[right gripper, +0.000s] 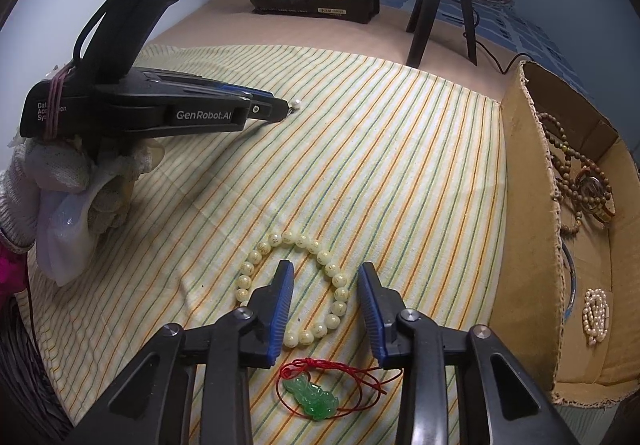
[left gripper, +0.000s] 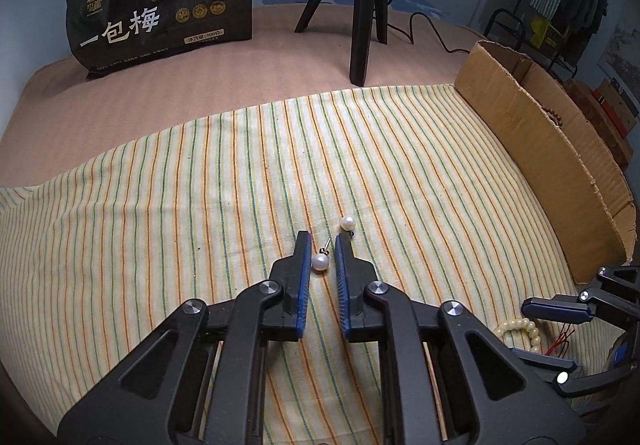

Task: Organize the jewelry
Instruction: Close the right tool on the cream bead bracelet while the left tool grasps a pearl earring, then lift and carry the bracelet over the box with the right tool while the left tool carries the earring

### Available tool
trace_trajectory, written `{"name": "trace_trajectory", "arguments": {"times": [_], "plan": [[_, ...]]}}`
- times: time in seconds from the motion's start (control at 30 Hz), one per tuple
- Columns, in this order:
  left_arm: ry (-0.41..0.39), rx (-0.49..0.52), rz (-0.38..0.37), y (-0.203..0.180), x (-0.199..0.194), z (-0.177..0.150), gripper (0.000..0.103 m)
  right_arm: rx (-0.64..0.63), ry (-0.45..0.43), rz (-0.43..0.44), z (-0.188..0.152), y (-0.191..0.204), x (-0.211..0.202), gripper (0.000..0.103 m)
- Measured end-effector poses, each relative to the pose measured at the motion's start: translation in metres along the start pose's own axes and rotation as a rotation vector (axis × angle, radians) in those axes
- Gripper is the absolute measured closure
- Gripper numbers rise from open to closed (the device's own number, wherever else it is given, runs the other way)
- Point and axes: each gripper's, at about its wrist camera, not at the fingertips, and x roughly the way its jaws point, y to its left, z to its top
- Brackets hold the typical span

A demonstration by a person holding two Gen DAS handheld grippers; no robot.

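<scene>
Left gripper (left gripper: 323, 239): released but narrow, bracketing one pearl stud (left gripper: 320, 263) on the striped cloth (left gripper: 200, 185), well away from the cardboard box (right gripper: 528, 205); the pearl touches one pad, a sliver of gap shows to the other, and the second pearl stud (left gripper: 347, 222) lies just past the fingertips, on the box side. Right gripper (right gripper: 326, 269): jaws apart, gripping nothing, straddling the box-side arc of the cream bead bracelet (right gripper: 262, 247), which lies flat on the cloth near the box wall. Jade pendant (right gripper: 312, 401) on its red cord sits just beside the bracelet, outside the box.
</scene>
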Motion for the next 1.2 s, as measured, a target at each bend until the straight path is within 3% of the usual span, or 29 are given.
{"name": "trace_trajectory", "arguments": {"times": [0.2, 0.4, 1.2], "plan": [[-0.001, 0.001, 0.001, 0.000, -0.001, 0.000, 0.096, 0.001, 0.006, 0.018, 0.001, 0.000, 0.002, 0.077], [-0.005, -0.003, 0.002, 0.000, -0.002, -0.003, 0.096, 0.020, 0.004, 0.042, 0.000, -0.002, 0.002, 0.095], [-0.088, -0.001, 0.018, 0.000, -0.058, -0.015, 0.096, 0.028, -0.112, 0.041, 0.003, 0.009, -0.047, 0.098]]}}
